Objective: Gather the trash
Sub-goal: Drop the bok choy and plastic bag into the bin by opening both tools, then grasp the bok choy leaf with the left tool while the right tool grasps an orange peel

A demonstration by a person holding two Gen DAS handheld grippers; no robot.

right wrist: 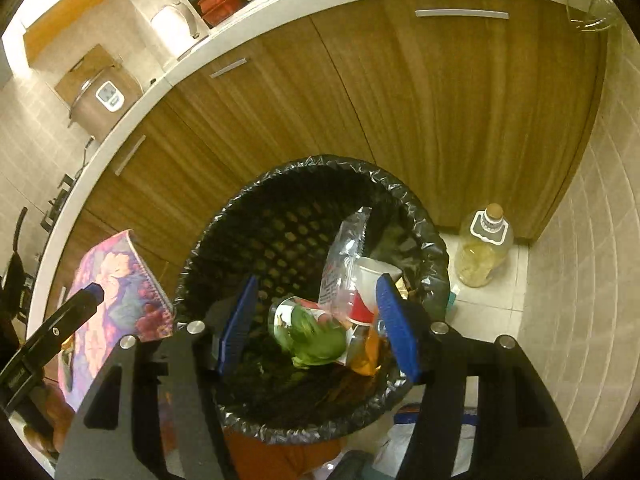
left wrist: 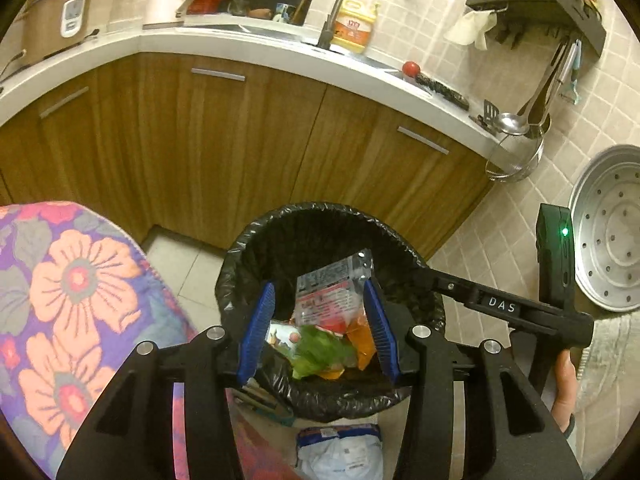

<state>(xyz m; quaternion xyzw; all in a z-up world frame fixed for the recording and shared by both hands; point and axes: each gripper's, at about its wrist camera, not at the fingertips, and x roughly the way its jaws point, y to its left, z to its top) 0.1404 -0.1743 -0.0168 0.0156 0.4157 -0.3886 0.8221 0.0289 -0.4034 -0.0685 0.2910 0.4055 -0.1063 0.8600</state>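
Blue-padded left gripper (left wrist: 320, 328) and right gripper (right wrist: 316, 326): both parted, nothing held, poised over the black-lined bin (left wrist: 256, 240). Clear wrapper (left wrist: 334, 284), paper cup (right wrist: 370, 276) and green scraps (left wrist: 320, 350) lie inside. Step: drop apparently done. Next: fetch remaining litter, perhaps the white packet (left wrist: 340, 452) on the floor beside the bin.

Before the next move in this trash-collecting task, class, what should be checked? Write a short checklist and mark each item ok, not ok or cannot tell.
1. Left gripper open, nothing pinched between its blue pads: ok.
2. Right gripper open, nothing pinched: ok.
3. Clear printed plastic wrapper inside the black-lined round bin: ok.
4. Red and white paper cup inside the bin: ok.
5. Floor free of trash: not ok, a white and blue plastic bag lies beside the bin.
6. Bin's remaining room: cannot tell.
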